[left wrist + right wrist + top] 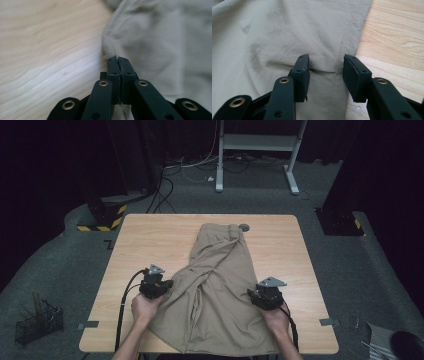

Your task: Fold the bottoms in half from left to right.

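left edge pinched, right edge not yet gripped

high view: nearest the camera, at the bottom of the frame, two forearms reach in. the left gripper [161,286] sits at the left edge of the khaki trousers [220,290], the right gripper [261,296] at their right edge. the trousers lie crumpled down the middle of the wooden table [145,245], waistband toward the top.

left gripper view: the black jaws at the lower centre are clenched on a fold of the trousers' edge [110,53], with bare table at the left.

right gripper view: the jaws stand apart astride the side seam [339,62], the pads not pressing on it.

judgement: one hold is made; the right grasp and any spreading or folding remain.
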`<act>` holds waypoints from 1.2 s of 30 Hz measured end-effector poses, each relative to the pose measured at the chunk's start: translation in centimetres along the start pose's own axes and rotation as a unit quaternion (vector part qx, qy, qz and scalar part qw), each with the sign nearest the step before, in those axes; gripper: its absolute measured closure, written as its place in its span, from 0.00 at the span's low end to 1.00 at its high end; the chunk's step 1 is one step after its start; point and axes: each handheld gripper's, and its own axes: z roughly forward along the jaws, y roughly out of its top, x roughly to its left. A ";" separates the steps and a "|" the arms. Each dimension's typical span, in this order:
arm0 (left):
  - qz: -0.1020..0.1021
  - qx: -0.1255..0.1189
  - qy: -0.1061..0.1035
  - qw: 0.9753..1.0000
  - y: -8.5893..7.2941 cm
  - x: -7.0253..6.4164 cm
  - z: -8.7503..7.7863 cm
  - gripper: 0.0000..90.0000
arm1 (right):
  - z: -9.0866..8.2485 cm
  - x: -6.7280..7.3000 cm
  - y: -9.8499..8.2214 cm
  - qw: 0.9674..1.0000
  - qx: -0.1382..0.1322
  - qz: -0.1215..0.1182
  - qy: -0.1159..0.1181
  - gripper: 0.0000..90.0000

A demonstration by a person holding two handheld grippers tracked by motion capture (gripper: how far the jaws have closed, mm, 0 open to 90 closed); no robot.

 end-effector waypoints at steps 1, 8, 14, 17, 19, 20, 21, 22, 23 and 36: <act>0.003 -0.014 -0.014 1.000 0.3 -0.4 -0.4 0.98 | 0.0 0.0 0.0 1.000 0.001 0.001 0.000 0.62; 0.030 -0.033 -0.113 0.993 1.1 -4.7 -0.2 0.98 | -0.3 0.2 0.0 1.000 -0.005 0.000 0.011 0.56; 0.044 0.019 -0.108 0.993 0.2 -6.8 3.6 0.98 | -0.9 0.7 -0.5 1.000 0.000 -0.009 0.024 0.53; 0.032 0.035 -0.091 0.995 0.1 -6.3 5.4 0.98 | -0.3 1.0 -0.4 1.000 -0.001 -0.018 0.018 0.53; 0.021 0.034 -0.085 0.996 0.7 -5.6 5.9 0.98 | 0.3 1.1 0.1 1.000 0.000 -0.015 0.015 0.53; 0.023 0.035 -0.074 0.996 1.1 -5.4 6.2 0.99 | 0.7 1.2 0.5 1.000 0.001 -0.014 0.015 0.53; 0.021 0.037 -0.069 0.997 1.5 -5.0 6.4 0.99 | 1.2 1.2 0.9 1.000 -0.003 -0.014 0.013 0.53; 0.020 0.037 -0.061 0.997 1.9 -4.5 6.7 0.99 | 1.7 1.2 1.4 1.000 -0.003 -0.009 0.009 0.53; 0.020 0.041 -0.054 0.998 2.3 -4.1 6.9 0.99 | 2.2 1.2 1.8 1.000 -0.002 -0.006 0.007 0.52; 0.037 -0.064 -0.121 0.990 6.1 -7.4 1.1 0.99 | 1.0 1.1 3.0 0.999 -0.036 0.018 0.017 0.49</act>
